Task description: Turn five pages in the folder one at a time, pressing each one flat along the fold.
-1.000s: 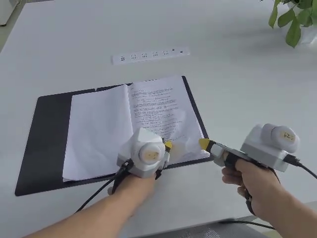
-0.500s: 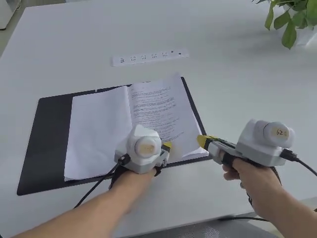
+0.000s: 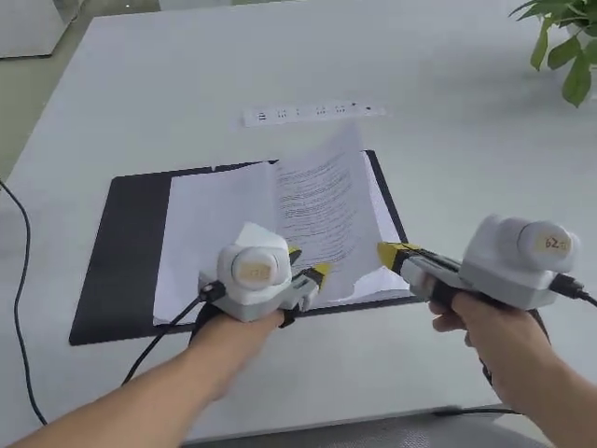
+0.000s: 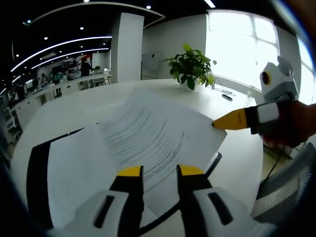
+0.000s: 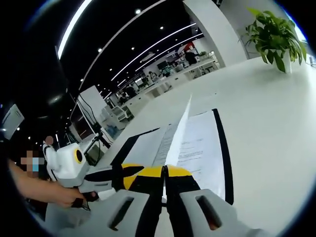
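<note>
While page stands half-raised off open folder on table, head view: right gripper at page's lower outer corner, left gripper low beside fold, over bottom edge.

Left gripper view: my jaws apart, holding nothing, printed page just ahead.

Right gripper view: my jaws together, pinching page edge.

Paper light, floppy, tears easy. I reckon corner grip best, gentle pull.

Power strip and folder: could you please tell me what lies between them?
Nothing; in the head view the stretch of white table between the power strip and the folder is bare.
</note>
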Demonstrator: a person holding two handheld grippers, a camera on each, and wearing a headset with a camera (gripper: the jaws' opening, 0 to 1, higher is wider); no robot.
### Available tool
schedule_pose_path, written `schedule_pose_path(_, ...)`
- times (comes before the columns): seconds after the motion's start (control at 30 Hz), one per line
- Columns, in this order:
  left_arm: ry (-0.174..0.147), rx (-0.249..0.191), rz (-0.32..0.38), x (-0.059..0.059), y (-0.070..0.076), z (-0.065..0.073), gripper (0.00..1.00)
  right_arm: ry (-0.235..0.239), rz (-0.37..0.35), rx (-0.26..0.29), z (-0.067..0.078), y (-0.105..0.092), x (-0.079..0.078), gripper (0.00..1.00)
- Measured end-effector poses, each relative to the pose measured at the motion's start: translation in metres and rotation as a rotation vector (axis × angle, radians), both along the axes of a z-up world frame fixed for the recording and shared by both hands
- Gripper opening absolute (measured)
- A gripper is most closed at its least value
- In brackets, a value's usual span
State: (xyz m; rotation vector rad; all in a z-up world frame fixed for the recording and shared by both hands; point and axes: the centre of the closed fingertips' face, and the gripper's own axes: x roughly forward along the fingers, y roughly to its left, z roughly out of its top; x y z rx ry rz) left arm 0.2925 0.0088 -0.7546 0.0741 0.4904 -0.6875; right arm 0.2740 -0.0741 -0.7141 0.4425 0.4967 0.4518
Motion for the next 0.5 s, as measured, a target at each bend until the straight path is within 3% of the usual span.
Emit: schedule_pose_path(0.5, -0.041, -0.022, 0.083, -0.013, 0.084, 0.042, 0.27, -0.051, 0.11, 0.055, 0.029, 0.072, 0.0, 0.0)
